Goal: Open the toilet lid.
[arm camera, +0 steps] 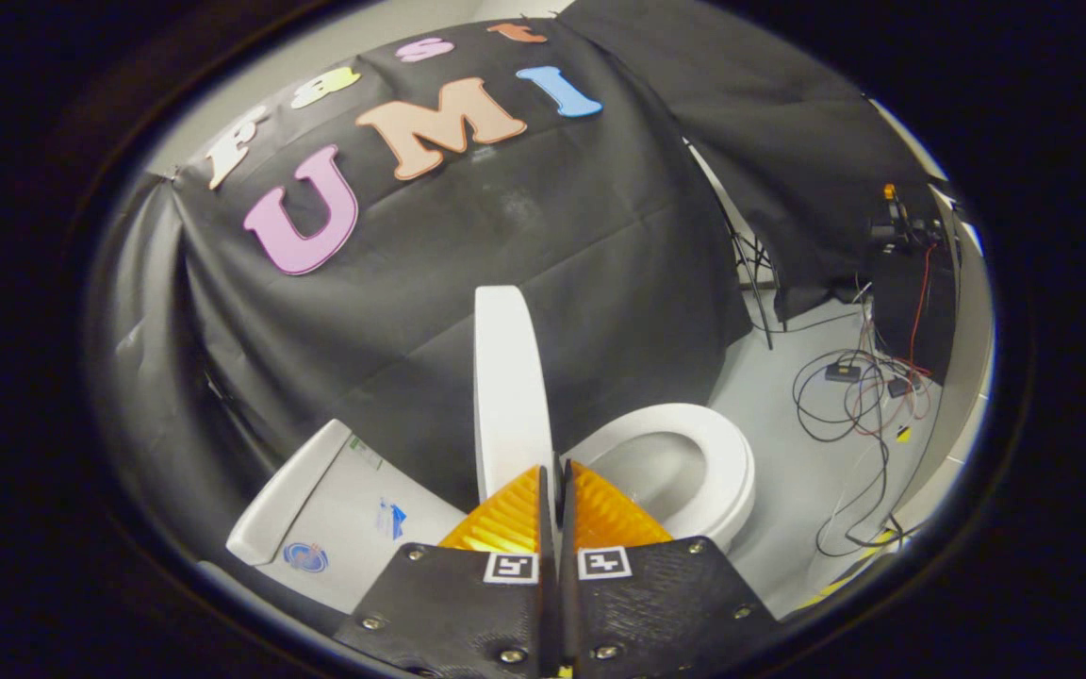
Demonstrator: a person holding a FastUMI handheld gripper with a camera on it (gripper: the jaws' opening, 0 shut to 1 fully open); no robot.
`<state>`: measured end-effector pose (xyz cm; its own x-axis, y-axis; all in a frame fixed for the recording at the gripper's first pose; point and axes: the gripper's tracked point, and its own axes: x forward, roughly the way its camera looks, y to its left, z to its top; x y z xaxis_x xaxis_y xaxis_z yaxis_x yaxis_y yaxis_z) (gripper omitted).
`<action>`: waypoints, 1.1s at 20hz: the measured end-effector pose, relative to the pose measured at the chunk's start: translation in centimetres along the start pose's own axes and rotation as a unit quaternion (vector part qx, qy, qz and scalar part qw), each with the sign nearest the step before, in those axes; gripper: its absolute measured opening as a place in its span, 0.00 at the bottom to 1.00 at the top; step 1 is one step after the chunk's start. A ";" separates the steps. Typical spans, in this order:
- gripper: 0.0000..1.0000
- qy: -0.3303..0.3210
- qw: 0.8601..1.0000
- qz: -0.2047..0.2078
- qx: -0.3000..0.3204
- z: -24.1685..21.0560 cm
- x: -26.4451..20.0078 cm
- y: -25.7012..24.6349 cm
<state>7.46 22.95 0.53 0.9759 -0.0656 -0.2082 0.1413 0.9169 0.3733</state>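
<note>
Both fingers of the gripper [557,481] are pinching the raised toilet lid [508,387] edge-on, jaws nearly closed, beside the seat [727,462].

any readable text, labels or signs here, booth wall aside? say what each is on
Toilet tank: blue stickers and a small label, print too small and blurred to read.
Claw: two square coded markers, patterns only, no words.
Raised lid and seat: no text.
Nothing quotable. The claw's fingers stand close together at the lid's lower edge; whether they press on it cannot be told.
</note>
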 end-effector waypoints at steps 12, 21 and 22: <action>0.01 -0.012 0.995 0.027 -0.098 -0.8 -1.6 4.9; 0.01 -0.019 0.987 0.053 -0.150 -1.9 -2.8 9.5; 0.01 -0.018 0.986 0.054 -0.155 -2.0 -2.9 10.0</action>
<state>5.71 33.07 3.00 0.9885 0.0309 -0.1482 -0.0167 0.9952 0.0963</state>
